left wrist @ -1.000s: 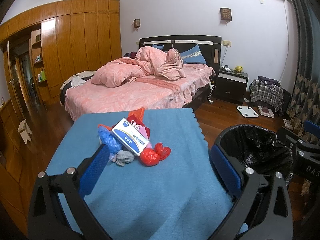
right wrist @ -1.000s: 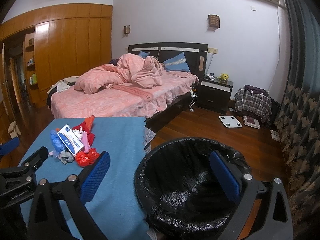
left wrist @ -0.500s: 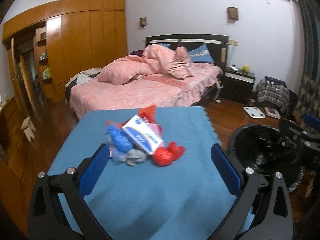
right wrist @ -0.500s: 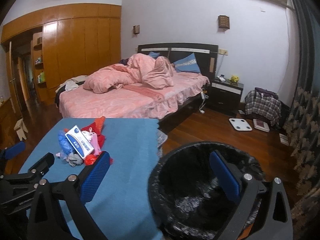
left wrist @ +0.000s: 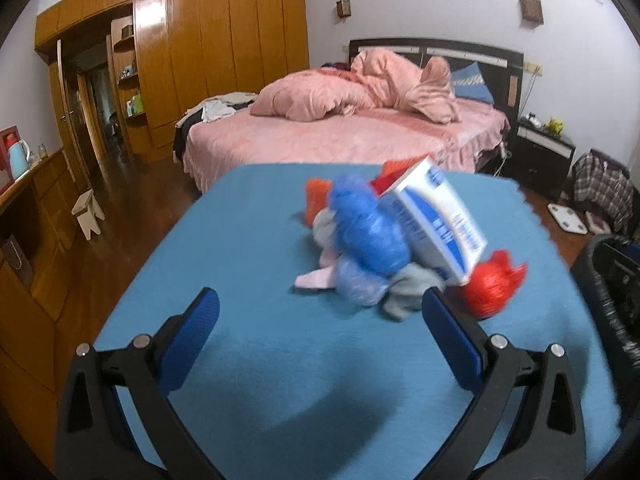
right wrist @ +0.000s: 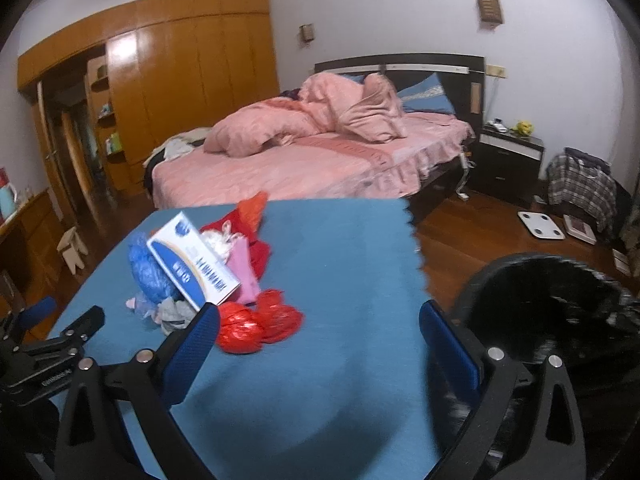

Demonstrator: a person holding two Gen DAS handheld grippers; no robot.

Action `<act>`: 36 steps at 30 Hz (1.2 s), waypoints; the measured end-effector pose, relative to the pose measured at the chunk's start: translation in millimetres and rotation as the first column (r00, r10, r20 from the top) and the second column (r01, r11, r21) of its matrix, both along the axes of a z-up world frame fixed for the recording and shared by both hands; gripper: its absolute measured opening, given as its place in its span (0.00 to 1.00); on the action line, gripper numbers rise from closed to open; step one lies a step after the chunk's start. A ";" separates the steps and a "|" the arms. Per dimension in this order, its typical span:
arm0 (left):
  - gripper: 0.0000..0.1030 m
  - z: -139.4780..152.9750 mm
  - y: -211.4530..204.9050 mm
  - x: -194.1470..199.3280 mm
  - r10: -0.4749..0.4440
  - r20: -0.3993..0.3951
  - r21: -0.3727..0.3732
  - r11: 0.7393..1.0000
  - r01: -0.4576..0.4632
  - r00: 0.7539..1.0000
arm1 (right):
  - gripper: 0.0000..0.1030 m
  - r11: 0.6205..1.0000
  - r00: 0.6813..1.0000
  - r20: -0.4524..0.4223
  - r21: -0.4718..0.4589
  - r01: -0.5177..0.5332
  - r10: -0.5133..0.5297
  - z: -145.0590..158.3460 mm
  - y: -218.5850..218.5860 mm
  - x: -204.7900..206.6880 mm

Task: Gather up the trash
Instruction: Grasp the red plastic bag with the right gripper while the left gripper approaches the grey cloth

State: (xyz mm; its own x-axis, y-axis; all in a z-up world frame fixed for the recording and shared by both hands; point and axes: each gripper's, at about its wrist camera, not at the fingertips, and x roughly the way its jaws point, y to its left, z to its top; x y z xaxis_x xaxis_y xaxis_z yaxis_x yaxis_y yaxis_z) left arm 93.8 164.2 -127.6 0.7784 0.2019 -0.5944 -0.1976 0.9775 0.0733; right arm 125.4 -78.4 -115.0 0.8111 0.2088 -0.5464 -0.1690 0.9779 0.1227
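Left wrist view: the left gripper (left wrist: 320,310) hangs over the blue worktop (left wrist: 248,360), fingers wide and empty, just short of the trash pile (left wrist: 396,240).

Right wrist view: the right gripper (right wrist: 320,322) is spread wide, empty; the black-lined bin (right wrist: 560,312) stands beside the worktop.

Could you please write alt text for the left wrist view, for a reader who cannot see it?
The open left gripper hovers above a blue-covered table, facing a pile of trash: a white and blue box atop a blue plastic bag, a red bag and grey cloth. A pink bed and wooden wardrobe lie behind, a black-lined bin at the right edge.
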 end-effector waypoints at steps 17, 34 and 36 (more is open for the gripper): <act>0.95 -41.3 34.4 29.8 -0.016 -0.084 -0.086 0.996 0.009 0.996 | 0.91 0.983 0.981 -0.167 -0.137 -0.120 0.097 -56.1 66.5 55.8; 0.95 -37.7 18.2 31.0 -0.025 -0.070 -0.042 0.999 0.022 0.997 | 0.29 0.974 0.962 -0.227 -0.128 -0.186 0.153 -63.6 74.6 59.0; 0.92 -36.4 15.2 30.1 -0.036 -0.064 -0.042 0.999 0.033 0.997 | 0.29 0.983 0.967 -0.221 -0.103 -0.150 0.124 -60.3 63.6 57.8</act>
